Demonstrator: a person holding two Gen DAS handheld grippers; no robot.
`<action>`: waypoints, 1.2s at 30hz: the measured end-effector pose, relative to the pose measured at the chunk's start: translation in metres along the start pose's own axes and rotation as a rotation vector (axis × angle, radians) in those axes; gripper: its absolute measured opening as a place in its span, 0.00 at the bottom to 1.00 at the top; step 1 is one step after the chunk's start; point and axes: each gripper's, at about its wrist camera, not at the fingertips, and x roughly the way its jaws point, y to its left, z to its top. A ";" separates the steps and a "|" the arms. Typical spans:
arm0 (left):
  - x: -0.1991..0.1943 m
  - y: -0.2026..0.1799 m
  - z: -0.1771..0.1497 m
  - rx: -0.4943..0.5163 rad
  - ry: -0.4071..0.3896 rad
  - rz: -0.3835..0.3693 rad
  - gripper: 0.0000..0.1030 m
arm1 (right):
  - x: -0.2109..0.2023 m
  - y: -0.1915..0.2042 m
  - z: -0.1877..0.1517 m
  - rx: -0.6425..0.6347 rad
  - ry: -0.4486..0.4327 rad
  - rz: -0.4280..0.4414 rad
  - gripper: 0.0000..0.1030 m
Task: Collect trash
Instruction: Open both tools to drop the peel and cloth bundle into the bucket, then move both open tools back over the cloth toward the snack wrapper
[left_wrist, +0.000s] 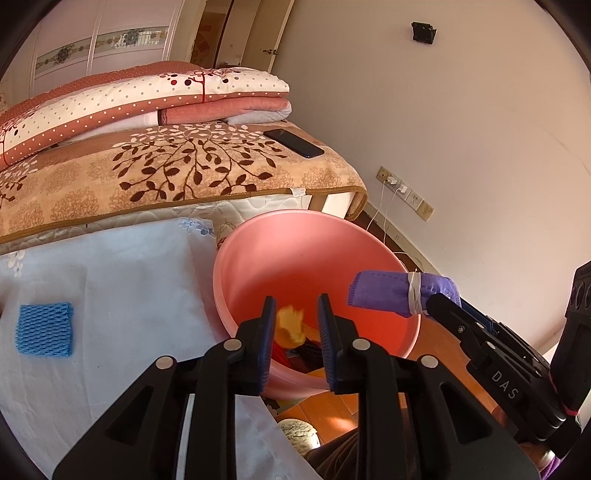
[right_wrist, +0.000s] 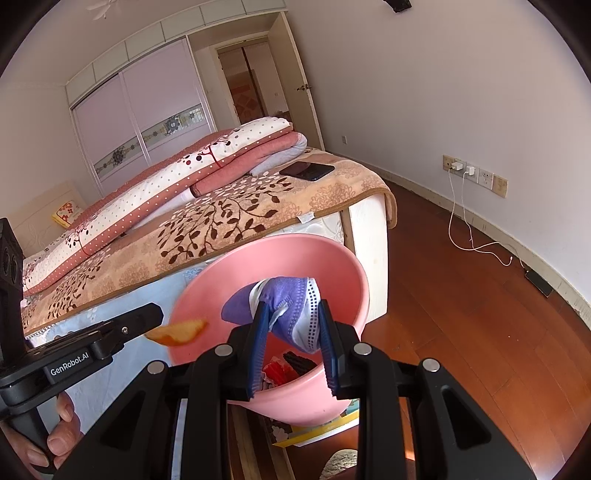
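Observation:
A pink bin (left_wrist: 266, 258) stands beside the bed; it also shows in the right wrist view (right_wrist: 332, 269). My left gripper (left_wrist: 296, 314) is open over the bin, and a blurred orange peel (left_wrist: 290, 323) hangs between its fingers, apart from them; the peel also shows in the right wrist view (right_wrist: 177, 331). My right gripper (right_wrist: 291, 325) is shut on a rolled purple face mask (right_wrist: 284, 312) over the bin; the mask also shows in the left wrist view (left_wrist: 391, 293). A blue foam net (left_wrist: 44, 328) lies on the white sheet (left_wrist: 122, 295). Red and dark trash (right_wrist: 284, 367) lies in the bin.
The bed carries a leaf-patterned blanket (left_wrist: 177, 166), folded quilts (left_wrist: 147, 99) and a black phone (left_wrist: 293, 143). White charger cables (right_wrist: 469, 236) run from wall sockets (right_wrist: 476, 175) across the wooden floor (right_wrist: 461, 314). A fuzzy slipper (left_wrist: 299, 432) lies on the floor below the bin.

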 end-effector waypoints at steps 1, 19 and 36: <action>-0.001 0.000 0.000 -0.004 -0.003 -0.002 0.31 | 0.000 0.000 0.000 0.000 0.000 0.000 0.25; -0.016 0.005 -0.004 -0.012 -0.019 0.002 0.34 | 0.000 0.002 0.000 0.005 -0.010 -0.005 0.33; -0.037 0.012 -0.012 -0.003 -0.044 0.031 0.34 | -0.013 0.017 -0.003 -0.018 -0.002 0.031 0.35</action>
